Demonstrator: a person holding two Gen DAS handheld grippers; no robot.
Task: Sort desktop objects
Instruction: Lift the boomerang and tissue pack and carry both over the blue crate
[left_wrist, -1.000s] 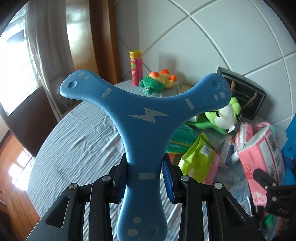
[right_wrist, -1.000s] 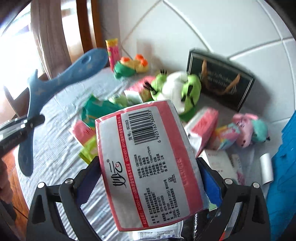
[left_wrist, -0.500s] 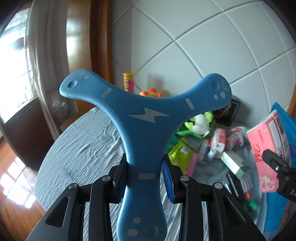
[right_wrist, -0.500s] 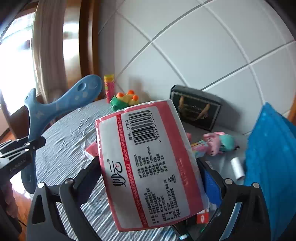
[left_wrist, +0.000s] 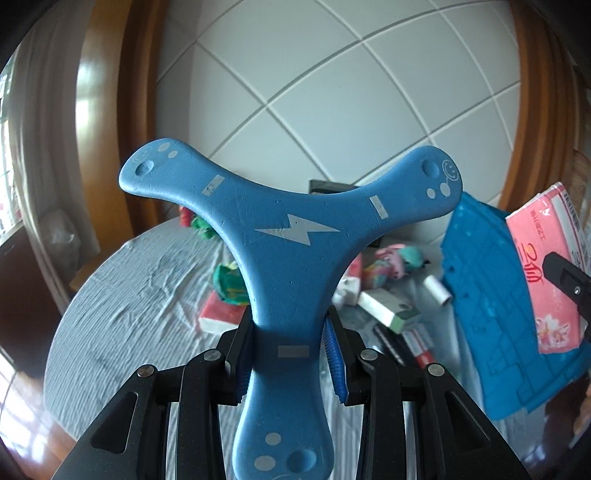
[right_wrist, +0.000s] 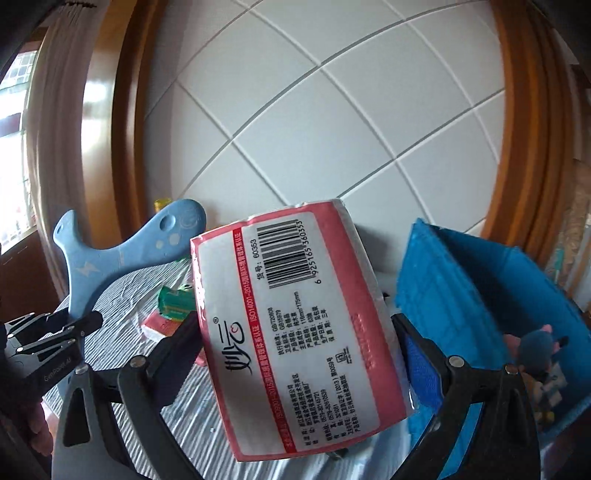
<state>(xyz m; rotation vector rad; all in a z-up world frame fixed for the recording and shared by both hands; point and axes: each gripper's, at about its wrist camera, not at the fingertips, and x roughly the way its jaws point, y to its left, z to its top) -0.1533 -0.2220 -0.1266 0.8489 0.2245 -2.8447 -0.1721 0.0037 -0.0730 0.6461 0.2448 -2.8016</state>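
1. The table, covered with a wrinkled grey-blue striped cloth, fills the lower ground of both wrist views; both tongs are held above it.
2. A blue plastic crate stands at the table's right side, its ribbed wall facing the left wrist camera; a small dark plush toy lies inside it near the right rim.
3. The blue three-armed boomerang is pinched by the left tongs, whose blue pads press on both sides of its lower arm. Its other two arms spread up and outward beyond the tongs, the white lightning mark facing the camera. In the right wrist view it shows at the left, held up off the table.
4. The pink tissue pack is clamped between the right tongs, spread wide around it, pads against its two sides. The pack sits tilted, barcode label toward the camera, top end leaning left. It hangs in the air just left of the crate's wall. In the left wrist view it appears at the far right, in front of the crate.
5. Loose things lie on the cloth beyond the boomerang: a pink packet, a green packet, a white-and-green box, a pink-and-teal plush, and a small white roll near the crate.
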